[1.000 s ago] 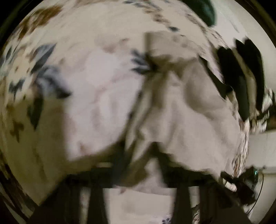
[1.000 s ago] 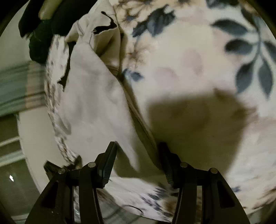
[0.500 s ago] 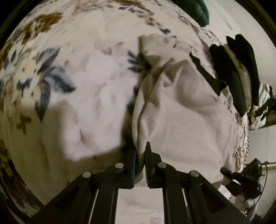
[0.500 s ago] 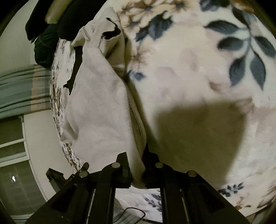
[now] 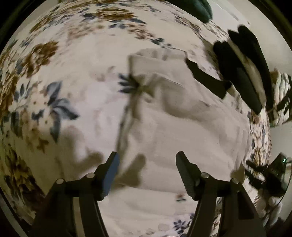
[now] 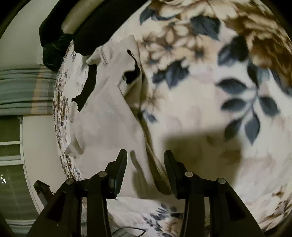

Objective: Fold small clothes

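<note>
A cream-white small garment (image 5: 182, 124) lies spread on the floral blanket (image 5: 54, 87), with a folded edge running down its left side. My left gripper (image 5: 147, 164) is open and empty just above the garment's near edge. In the right wrist view the same garment (image 6: 109, 113) lies to the left on the blanket (image 6: 209, 109). My right gripper (image 6: 145, 160) is open, its jaws standing either side of the garment's hemmed edge without gripping it.
Dark folded clothes (image 5: 242, 69) lie stacked at the far right of the bed, also showing at the top left of the right wrist view (image 6: 73, 27). A dark green item (image 5: 193, 7) sits at the far edge. A window and curtain (image 6: 18, 91) stand beyond the bed's edge.
Both grippers were shut on the garment's edge half a second ago and have opened, letting it go. The garment now lies flat on the blanket.
</note>
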Demonstrator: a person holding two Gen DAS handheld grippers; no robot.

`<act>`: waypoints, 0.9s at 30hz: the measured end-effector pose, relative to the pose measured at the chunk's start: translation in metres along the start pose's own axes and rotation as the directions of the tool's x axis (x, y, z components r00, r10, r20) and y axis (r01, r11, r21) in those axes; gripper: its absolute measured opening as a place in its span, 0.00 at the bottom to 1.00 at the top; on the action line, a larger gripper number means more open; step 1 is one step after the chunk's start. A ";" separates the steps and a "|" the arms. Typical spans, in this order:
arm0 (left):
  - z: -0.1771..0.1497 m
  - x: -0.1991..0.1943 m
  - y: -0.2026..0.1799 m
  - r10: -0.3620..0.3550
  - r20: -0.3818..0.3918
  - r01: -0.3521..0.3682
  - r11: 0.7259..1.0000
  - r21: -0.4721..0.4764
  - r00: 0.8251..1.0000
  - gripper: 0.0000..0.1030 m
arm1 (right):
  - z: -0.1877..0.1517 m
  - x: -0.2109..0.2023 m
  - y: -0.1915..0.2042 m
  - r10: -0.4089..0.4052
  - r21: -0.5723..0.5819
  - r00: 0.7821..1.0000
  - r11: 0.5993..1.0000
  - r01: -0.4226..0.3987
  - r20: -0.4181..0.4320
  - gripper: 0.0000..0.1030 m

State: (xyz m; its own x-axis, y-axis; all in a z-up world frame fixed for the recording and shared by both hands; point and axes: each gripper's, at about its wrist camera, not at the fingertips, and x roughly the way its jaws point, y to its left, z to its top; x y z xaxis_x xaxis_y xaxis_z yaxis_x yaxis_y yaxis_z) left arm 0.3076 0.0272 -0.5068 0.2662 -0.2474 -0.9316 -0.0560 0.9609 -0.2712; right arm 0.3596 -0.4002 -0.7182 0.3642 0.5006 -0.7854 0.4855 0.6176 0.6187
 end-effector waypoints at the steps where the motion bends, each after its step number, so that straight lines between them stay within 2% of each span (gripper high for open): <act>1: -0.001 0.000 -0.009 0.013 -0.001 -0.013 1.000 0.014 1.000 0.61 | 0.004 -0.002 0.003 0.001 -0.002 1.000 1.000 -0.001 0.004 0.43; 3: -0.007 -0.001 -0.033 0.000 0.002 -0.001 0.999 0.038 1.000 0.61 | 0.012 -0.009 0.010 -0.002 0.001 1.000 1.000 0.002 0.007 0.43; 5: -0.016 0.001 -0.053 -0.083 -0.010 0.084 0.996 0.029 0.996 0.61 | 0.017 -0.021 0.015 -0.006 0.001 1.000 1.000 0.006 0.001 0.44; 7: -0.030 0.011 -0.076 -0.198 -0.066 0.197 0.980 -0.029 0.978 0.61 | 0.022 -0.038 0.024 -0.028 -0.031 0.999 0.999 0.028 -0.022 0.51; 9: -0.045 0.021 -0.092 -0.293 -0.085 0.283 0.952 -0.119 0.952 0.61 | 0.032 -0.056 0.036 -0.064 -0.092 0.997 0.994 0.061 -0.033 0.52; 11: -0.061 0.035 -0.103 -0.382 -0.086 0.353 0.904 -0.240 0.920 0.61 | 0.044 -0.069 0.044 -0.102 -0.138 0.994 0.986 0.095 -0.044 0.52; 13: -0.077 0.053 -0.111 -0.434 -0.071 0.383 0.850 -0.362 0.898 0.61 | 0.061 -0.080 0.051 -0.113 -0.191 0.992 0.977 0.100 -0.061 0.53; 15: -0.094 0.073 -0.115 -0.480 -0.037 0.402 0.772 -0.492 0.877 0.61 | 0.083 -0.080 0.053 -0.105 -0.232 0.990 0.969 0.082 -0.091 0.55; 16: -0.102 0.082 -0.117 -0.489 -0.017 0.403 0.737 -0.542 0.872 0.61 | 0.093 -0.077 0.054 -0.092 -0.242 0.990 0.968 0.064 -0.103 0.56; 17: -0.111 0.092 -0.120 -0.506 0.018 0.415 0.687 -0.597 0.863 0.61 | 0.107 -0.070 0.053 -0.076 -0.260 0.990 0.965 0.042 -0.121 0.58; 18: -0.118 0.099 -0.124 -0.505 0.039 0.413 0.657 -0.631 0.862 0.61 | 0.119 -0.060 0.054 -0.061 -0.273 0.988 0.962 0.021 -0.138 0.64; 19: -0.125 0.106 -0.129 -0.495 0.050 0.402 0.638 -0.657 0.867 0.61 | 0.129 -0.051 0.052 -0.059 -0.286 0.986 0.958 0.013 -0.153 0.67; 21: -0.135 0.116 -0.139 -0.477 0.095 0.399 0.592 -0.700 0.874 0.61 | 0.154 -0.025 0.047 -0.063 -0.311 0.978 0.950 -0.002 -0.199 0.67; 25: -0.141 0.124 -0.154 -0.396 0.170 0.384 0.558 -0.736 0.902 0.61 | 0.191 0.016 0.047 -0.075 -0.384 0.966 0.923 -0.027 -0.249 0.67; 27: -0.142 0.125 -0.157 -0.366 0.207 0.387 0.535 -0.751 0.908 0.59 | 0.208 0.035 0.048 -0.061 -0.401 0.960 0.914 -0.057 -0.274 0.67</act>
State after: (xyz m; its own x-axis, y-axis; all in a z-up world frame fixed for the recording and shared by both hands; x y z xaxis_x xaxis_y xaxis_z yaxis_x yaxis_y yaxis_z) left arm 0.2125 -0.1719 -0.6150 0.4612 -0.5500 -0.6963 -0.6494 0.3255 -0.6873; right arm 0.5608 -0.4787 -0.7194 0.1020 0.6094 -0.7863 0.1044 0.7795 0.6176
